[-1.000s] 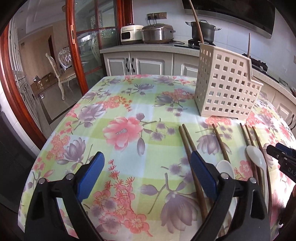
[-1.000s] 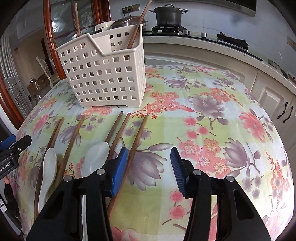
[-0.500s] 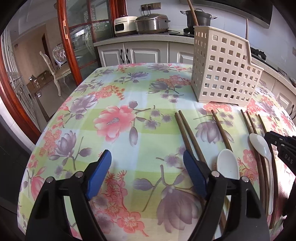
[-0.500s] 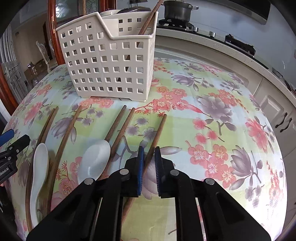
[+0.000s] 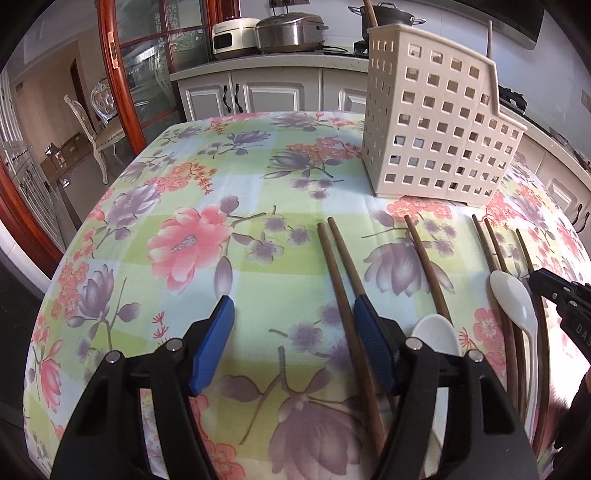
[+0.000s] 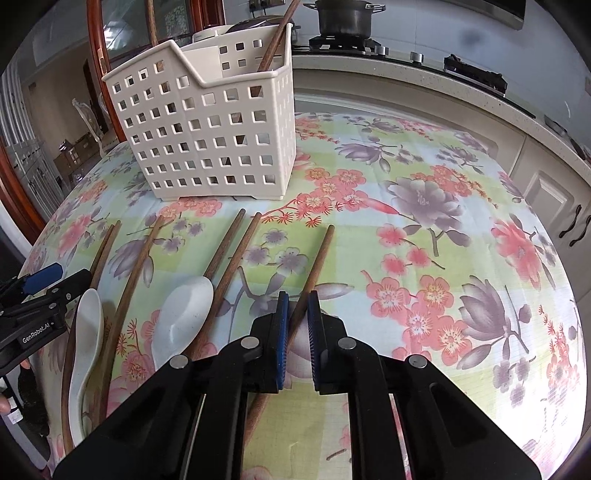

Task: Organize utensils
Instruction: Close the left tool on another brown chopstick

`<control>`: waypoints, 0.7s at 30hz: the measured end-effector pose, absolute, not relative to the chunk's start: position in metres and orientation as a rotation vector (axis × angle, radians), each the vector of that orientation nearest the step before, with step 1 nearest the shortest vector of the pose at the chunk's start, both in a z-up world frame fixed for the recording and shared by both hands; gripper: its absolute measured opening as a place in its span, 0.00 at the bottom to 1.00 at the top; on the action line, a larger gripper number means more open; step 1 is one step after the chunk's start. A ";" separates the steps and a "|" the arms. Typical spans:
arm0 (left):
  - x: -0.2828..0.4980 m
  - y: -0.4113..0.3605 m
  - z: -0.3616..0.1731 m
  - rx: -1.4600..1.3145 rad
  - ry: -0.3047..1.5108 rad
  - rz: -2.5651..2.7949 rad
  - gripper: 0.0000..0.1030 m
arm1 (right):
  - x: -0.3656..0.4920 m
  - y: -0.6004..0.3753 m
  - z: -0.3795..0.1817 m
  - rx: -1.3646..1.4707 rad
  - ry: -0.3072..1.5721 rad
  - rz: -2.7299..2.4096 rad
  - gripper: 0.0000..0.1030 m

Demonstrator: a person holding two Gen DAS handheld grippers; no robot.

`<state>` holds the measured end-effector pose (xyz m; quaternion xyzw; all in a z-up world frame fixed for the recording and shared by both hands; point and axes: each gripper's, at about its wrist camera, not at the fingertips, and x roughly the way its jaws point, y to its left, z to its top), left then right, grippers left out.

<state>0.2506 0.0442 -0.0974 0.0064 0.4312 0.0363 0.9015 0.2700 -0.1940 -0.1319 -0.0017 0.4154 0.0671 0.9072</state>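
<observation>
A cream perforated utensil caddy point(image 5: 436, 136) point(image 6: 207, 136) stands at the back of the floral table, with a brown chopstick point(image 6: 273, 40) leaning in it. Several brown chopsticks and two white spoons point(image 5: 437, 336) point(image 5: 515, 299) lie in front of it. My left gripper point(image 5: 293, 301) hangs low over the leftmost chopstick pair point(image 5: 334, 258). Its jaws are closing, one stick lies between them close to the right pad, and the left pad is well clear. My right gripper point(image 6: 297, 297) is shut on the rightmost chopstick point(image 6: 321, 251), which still lies along the cloth.
The other white spoons point(image 6: 184, 314) point(image 6: 86, 325) lie among loose chopsticks left of my right gripper. The left gripper's tip point(image 6: 40, 291) shows at that view's left edge. A counter with a pot point(image 6: 345, 16) runs behind the table. A red door frame point(image 5: 118, 74) stands far left.
My right gripper's jaws went from wide apart to shut around the rightmost chopstick. My left gripper sank toward the leftmost chopstick pair and its jaws narrowed.
</observation>
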 end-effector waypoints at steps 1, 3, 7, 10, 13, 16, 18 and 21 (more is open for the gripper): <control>0.251 0.045 -0.098 0.004 0.892 0.071 0.61 | 0.270 -0.194 -0.132 -0.001 0.858 0.140 0.11; 0.253 0.047 -0.098 -0.012 0.897 0.063 0.58 | 0.270 -0.195 -0.132 0.005 0.858 0.143 0.11; 0.256 0.046 -0.098 -0.002 0.899 0.050 0.48 | 0.271 -0.195 -0.132 0.006 0.858 0.142 0.11; 0.258 0.045 -0.096 0.007 0.899 0.037 0.35 | 0.271 -0.194 -0.132 0.000 0.858 0.141 0.11; 0.260 0.041 -0.096 0.018 0.896 0.024 0.28 | 0.272 -0.192 -0.132 -0.013 0.858 0.136 0.11; 0.260 0.038 -0.096 0.029 0.894 0.011 0.21 | 0.273 -0.191 -0.132 -0.020 0.858 0.133 0.11; 0.259 0.036 -0.096 0.039 0.890 0.004 0.18 | 0.272 -0.190 -0.132 -0.027 0.859 0.131 0.11; 0.258 0.034 -0.097 0.051 0.881 0.002 0.10 | 0.272 -0.189 -0.132 -0.037 0.858 0.124 0.11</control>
